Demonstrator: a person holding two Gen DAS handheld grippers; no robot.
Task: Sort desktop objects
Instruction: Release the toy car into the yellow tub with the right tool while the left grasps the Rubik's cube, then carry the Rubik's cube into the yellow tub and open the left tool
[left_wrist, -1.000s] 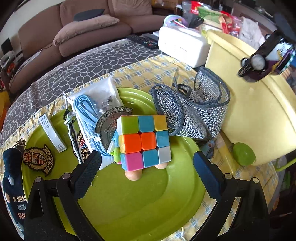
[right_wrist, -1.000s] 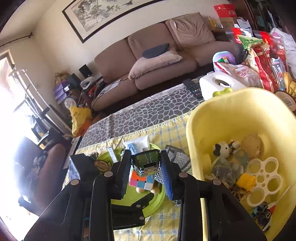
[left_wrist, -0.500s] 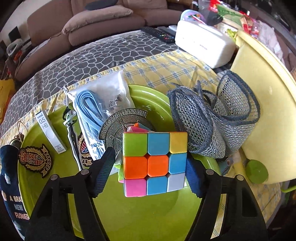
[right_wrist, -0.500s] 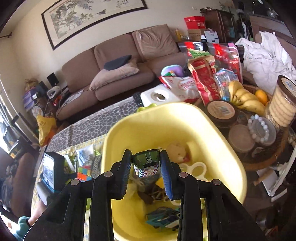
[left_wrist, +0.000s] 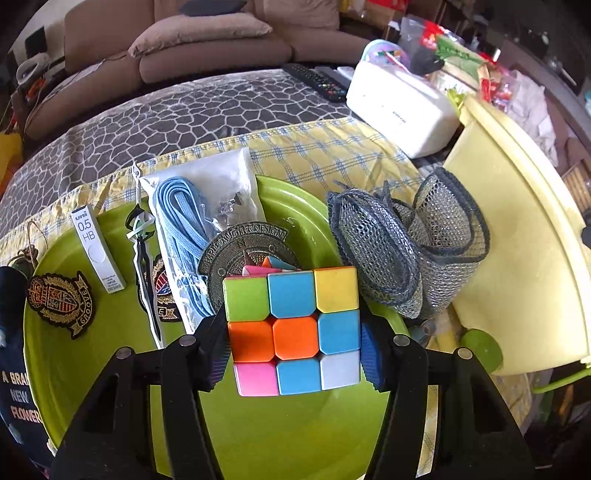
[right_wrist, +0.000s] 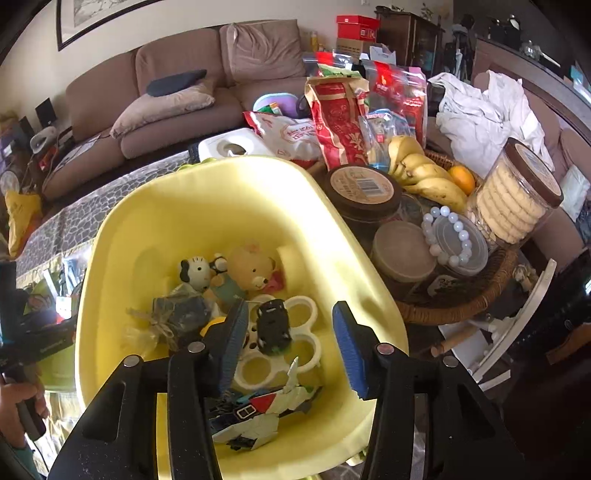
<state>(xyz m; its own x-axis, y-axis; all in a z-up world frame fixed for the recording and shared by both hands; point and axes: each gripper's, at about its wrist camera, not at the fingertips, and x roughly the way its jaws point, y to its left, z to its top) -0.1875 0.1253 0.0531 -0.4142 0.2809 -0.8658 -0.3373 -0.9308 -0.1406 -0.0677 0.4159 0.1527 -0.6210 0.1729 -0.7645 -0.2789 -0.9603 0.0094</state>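
Cube (left_wrist: 293, 330) glossy plastic, clamped in L tool (left_wrist: 293, 354); R tool (right_wrist: 288, 347) agape.

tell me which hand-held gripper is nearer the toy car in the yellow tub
Right. The right hand-held gripper hangs open just above the toy car in the tub; the left hand-held gripper is over the green plate, clamping the cube.

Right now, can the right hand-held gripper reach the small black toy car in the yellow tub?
Probably yes: the right hand-held gripper hangs open directly over the black toy car, nothing between them.
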